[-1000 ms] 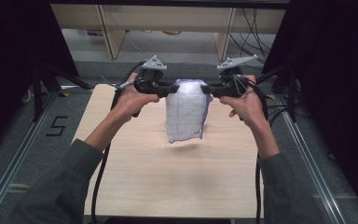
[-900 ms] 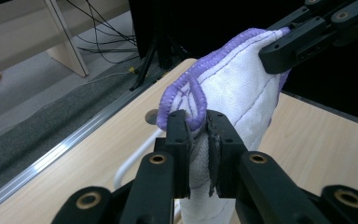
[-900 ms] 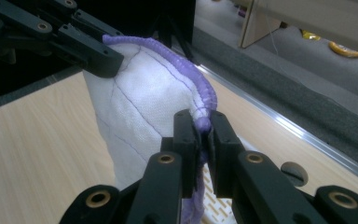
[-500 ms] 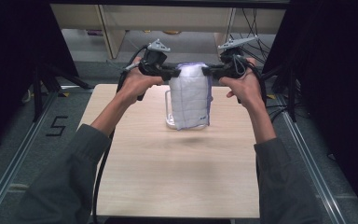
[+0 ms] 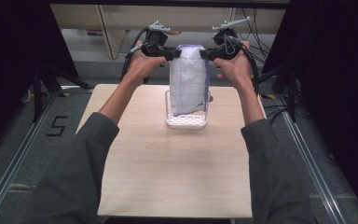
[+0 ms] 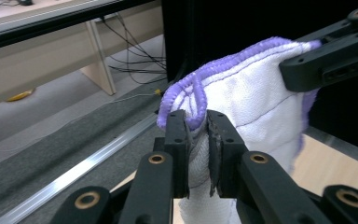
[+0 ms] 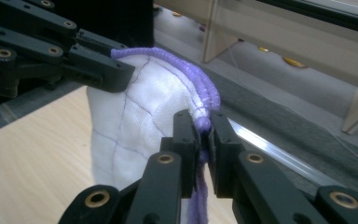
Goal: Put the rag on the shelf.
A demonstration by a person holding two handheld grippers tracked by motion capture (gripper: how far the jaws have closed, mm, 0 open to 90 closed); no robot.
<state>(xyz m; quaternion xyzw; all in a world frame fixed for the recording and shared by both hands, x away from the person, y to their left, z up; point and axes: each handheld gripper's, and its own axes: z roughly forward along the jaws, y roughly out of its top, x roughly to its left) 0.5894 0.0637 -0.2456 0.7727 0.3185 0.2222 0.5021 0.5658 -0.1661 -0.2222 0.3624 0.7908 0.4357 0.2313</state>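
Observation:
A folded white cloth [image 5: 188, 86] with a purple hem and a thin grid pattern hangs between my two grippers above the far part of the table. My left gripper [image 5: 176, 54] is shut on its top left corner, and my right gripper [image 5: 203, 54] is shut on its top right corner. In the left gripper view the cloth [image 6: 256, 109] is pinched at its purple edge between my left gripper's [image 6: 198, 130] pads. The right gripper view shows the cloth [image 7: 142, 109] with its purple hem clamped in my right gripper [image 7: 203, 128]. The cloth's lower end hangs into a small white rack [image 5: 186, 122].
The white rack stands on the light wooden table [image 5: 168, 172] near its far edge. Beyond the table are wooden furniture legs [image 5: 104, 29], cables [image 5: 256, 32] and a grey floor. Dark curtains flank both sides.
Both hands have carried the cloth away from me and higher. The white rack, hidden behind the cloth before, now shows under its lower end.

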